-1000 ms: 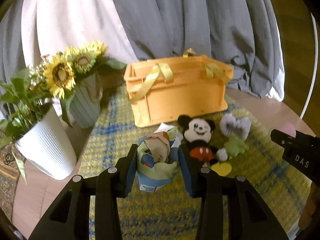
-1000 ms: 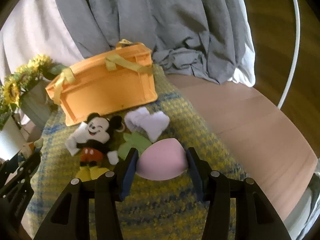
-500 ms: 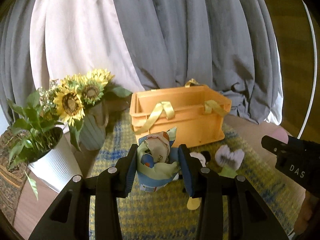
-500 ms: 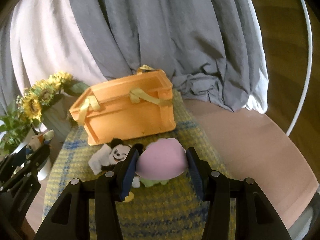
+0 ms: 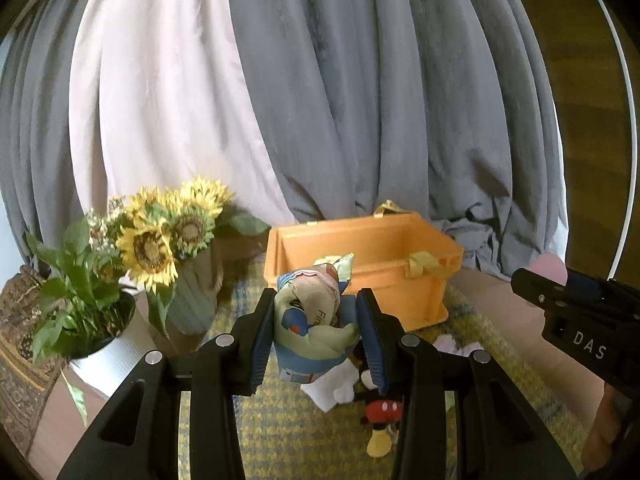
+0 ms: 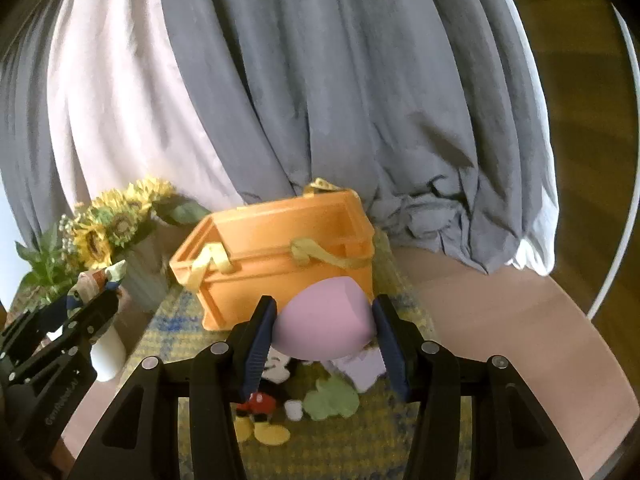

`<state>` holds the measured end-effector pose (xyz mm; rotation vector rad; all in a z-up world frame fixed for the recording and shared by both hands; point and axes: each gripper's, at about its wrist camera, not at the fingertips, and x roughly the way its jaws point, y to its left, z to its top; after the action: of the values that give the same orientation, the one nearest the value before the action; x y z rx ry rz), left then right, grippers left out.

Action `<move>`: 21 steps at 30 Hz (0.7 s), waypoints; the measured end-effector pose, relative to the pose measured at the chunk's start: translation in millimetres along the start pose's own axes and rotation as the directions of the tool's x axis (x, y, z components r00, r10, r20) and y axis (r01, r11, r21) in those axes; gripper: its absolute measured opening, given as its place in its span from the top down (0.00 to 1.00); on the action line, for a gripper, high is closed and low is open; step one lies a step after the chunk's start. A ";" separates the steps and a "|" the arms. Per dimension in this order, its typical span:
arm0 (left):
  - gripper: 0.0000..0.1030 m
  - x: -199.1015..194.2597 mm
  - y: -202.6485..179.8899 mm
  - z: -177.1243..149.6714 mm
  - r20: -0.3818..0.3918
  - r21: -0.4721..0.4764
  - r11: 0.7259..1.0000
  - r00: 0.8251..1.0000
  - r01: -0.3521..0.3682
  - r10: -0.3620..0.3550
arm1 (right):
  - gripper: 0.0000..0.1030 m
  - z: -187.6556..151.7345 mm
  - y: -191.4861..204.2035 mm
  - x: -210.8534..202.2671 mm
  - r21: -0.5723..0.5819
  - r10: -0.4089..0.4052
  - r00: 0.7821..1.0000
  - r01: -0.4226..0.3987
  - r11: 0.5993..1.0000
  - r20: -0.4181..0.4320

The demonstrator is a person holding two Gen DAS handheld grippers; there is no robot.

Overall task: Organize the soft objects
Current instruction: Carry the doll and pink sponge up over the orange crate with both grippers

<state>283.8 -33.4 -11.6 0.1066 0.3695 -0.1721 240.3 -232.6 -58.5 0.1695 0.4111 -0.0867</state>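
Two sets of tongs, each clenched on a soft thing; left tongs (image 5: 318, 334) gripping a crumpled printed cloth bundle (image 5: 314, 316) between the blue pads, held above the mat and just in front of the orange crate (image 5: 396, 272); right tongs (image 6: 326, 330) squeezing a pink rounded foam piece (image 6: 324, 326), raised before the near wall of the same crate (image 6: 280, 268), also seen at the right edge of the left view (image 5: 576, 320) with a sliver of pink behind. Below, lying on the yellow-and-blue woven mat (image 6: 348, 444): a Mickey Mouse plush (image 6: 264, 396) on its back, partly hidden by the right tongs; a green felt shape (image 6: 330, 400) touching it on the right; a pale lilac fluffy piece (image 6: 362, 368) just beyond, close to the crate. Crate open-topped, with yellow ribbon handles (image 6: 316, 254) draped over the rim. Further left: sunflowers (image 5: 168, 232) in a ribbed grey-green vase (image 5: 196, 304); beside them a leafy plant in a white ribbed pot (image 5: 108, 364). Under everything a round wooden worktop (image 6: 500, 328); behind, grey and white draped curtains (image 5: 320, 80).
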 end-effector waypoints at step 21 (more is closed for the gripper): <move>0.61 16.7 -15.5 46.4 0.138 0.021 1.000 0.990 -0.024 0.021 | 0.51 50.7 -9.3 13.4 -0.024 0.053 0.988 -0.050 0.998 0.144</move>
<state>312.5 -57.2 24.1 0.1200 0.2289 -0.1603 271.2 -251.6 -19.4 0.1530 0.2625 -0.0436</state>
